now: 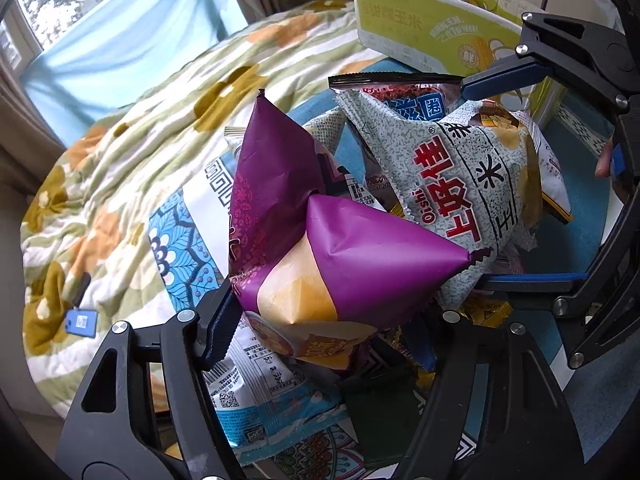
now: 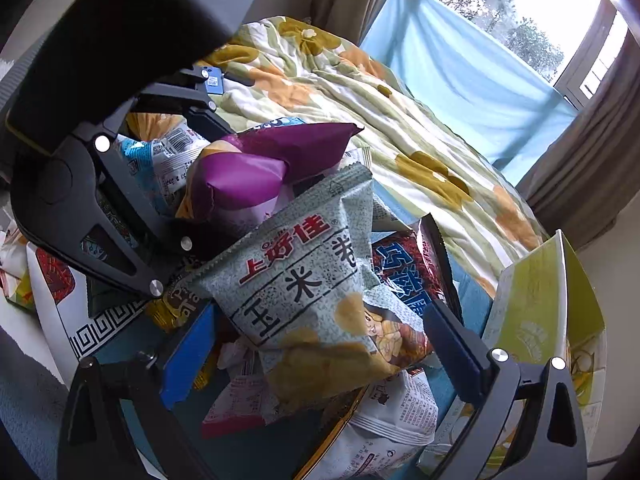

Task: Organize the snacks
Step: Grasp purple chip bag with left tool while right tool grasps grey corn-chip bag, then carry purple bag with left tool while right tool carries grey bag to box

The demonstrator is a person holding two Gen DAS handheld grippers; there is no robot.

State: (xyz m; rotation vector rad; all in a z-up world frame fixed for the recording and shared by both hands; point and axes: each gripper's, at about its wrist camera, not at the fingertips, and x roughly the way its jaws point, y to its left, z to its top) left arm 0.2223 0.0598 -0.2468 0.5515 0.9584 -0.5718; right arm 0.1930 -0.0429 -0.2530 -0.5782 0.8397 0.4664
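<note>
A pile of snack bags lies on a blue patterned cloth. A purple and orange bag (image 1: 320, 248) sits between the fingers of my left gripper (image 1: 332, 312), which are closed on its sides. A grey-green Oishi corn bag (image 2: 312, 292) sits between the blue pads of my right gripper (image 2: 316, 344), which squeeze its lower part. In the left wrist view the right gripper (image 1: 476, 184) brackets the Oishi bag (image 1: 460, 168). The purple bag (image 2: 256, 168) also shows in the right wrist view, with the left gripper's frame beside it. A red and blue bag (image 2: 408, 272) lies behind.
A green and white cardboard box (image 1: 432, 32) stands open at the far side of the pile, also in the right wrist view (image 2: 548, 300). A floral quilt (image 1: 132, 128) covers the bed beyond. More white, blue and yellow snack bags (image 1: 256, 384) lie under the held ones.
</note>
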